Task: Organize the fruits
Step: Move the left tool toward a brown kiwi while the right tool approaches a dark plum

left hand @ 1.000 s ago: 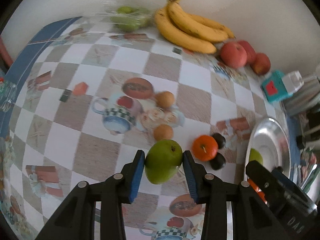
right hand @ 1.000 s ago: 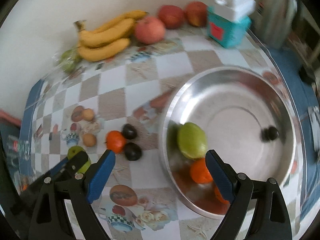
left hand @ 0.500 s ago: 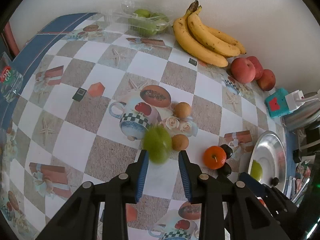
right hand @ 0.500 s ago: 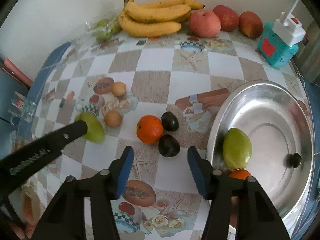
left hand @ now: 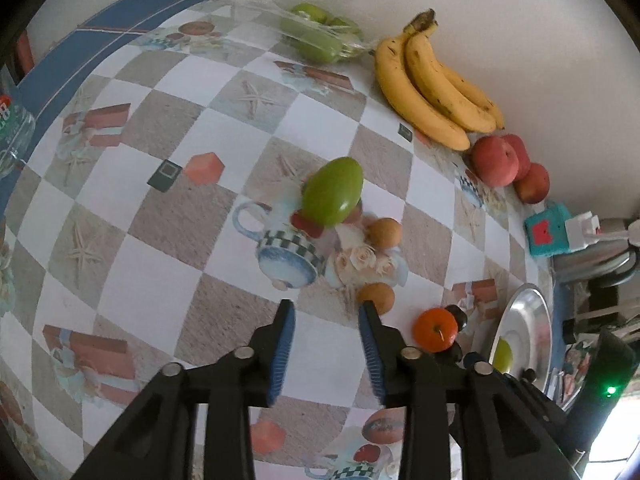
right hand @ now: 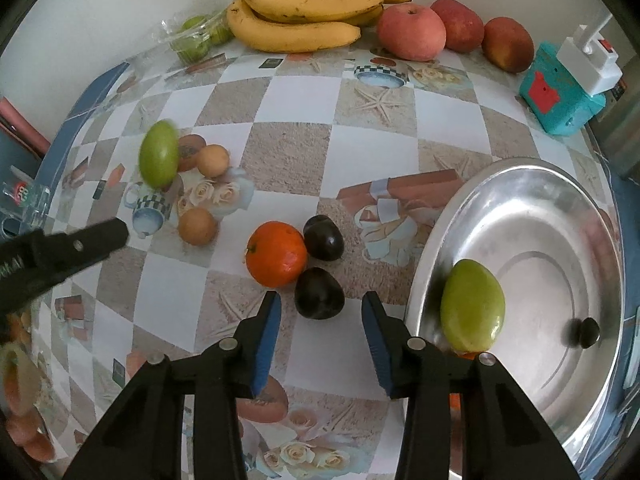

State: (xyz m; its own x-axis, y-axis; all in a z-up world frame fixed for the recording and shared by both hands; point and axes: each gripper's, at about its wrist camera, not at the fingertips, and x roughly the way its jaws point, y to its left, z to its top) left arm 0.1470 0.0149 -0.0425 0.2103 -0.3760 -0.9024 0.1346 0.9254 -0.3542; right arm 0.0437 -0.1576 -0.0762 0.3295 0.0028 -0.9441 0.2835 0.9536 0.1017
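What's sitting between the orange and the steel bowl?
Two dark plums beside the orange, then bare tablecloth up to the bowl; the right wrist view shows it.

We look steeply down from both wrist cameras, close above the desk; both views share the orange, bananas and steel bowl.

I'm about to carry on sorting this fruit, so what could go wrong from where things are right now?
The loose green mango-shaped fruit lies free on the checked tablecloth, well ahead of the opening left gripper; it may roll further away.

The right gripper is closing just short of the near dark plum, which touches the orange tangerine; a grab could knock both.
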